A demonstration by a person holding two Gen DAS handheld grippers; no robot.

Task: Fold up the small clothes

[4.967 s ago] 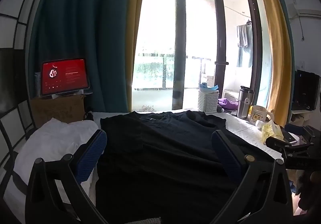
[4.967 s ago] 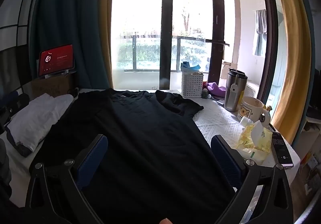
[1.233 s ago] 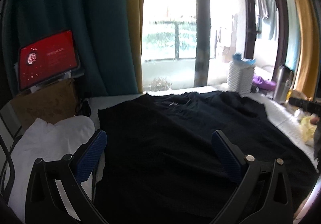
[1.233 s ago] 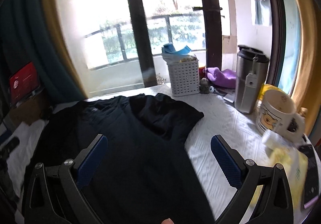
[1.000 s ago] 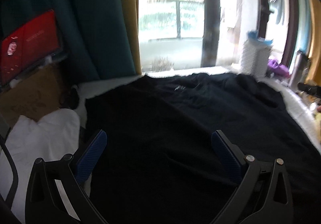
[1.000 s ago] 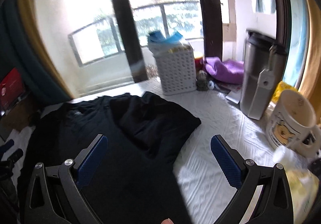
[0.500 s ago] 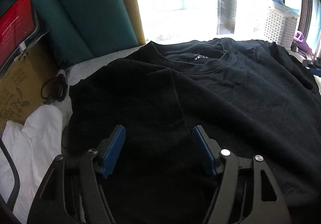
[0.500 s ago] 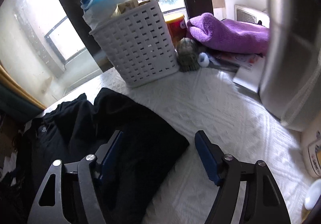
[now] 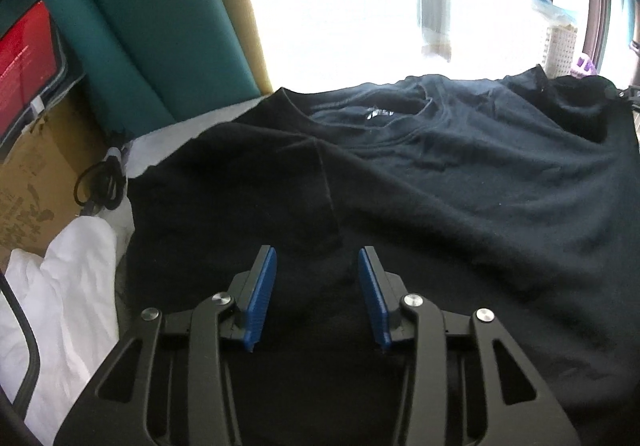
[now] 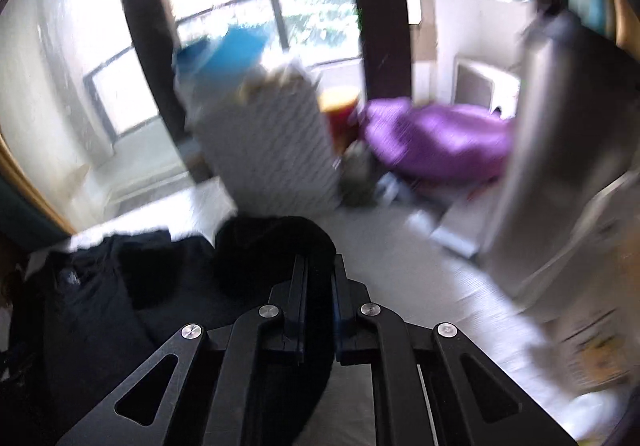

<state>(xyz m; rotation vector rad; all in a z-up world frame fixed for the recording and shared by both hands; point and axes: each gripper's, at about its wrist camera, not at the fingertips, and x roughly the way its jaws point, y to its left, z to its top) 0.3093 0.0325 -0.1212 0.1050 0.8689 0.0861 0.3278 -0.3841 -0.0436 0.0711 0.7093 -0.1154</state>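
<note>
While spread across the lower and middle frame, black T-shirt [image 9: 460, 186] lying flat on the white bedding [image 10: 400, 266]. Left gripper [image 9: 318, 270] half closed and just been closing, astride the near sleeve, pads apart. Right gripper [image 10: 318, 274] just closed, pinched on the far sleeve [image 10: 276, 246], lower centre.

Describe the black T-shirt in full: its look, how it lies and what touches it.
The black T-shirt is soft knit with a ribbed round collar and a small white neck label. It lies spread flat on the white bedcover, collar toward the window. The left gripper, jaws just closing, straddles its near sleeve area without pinching. The right gripper has just shut on the far sleeve.
</note>
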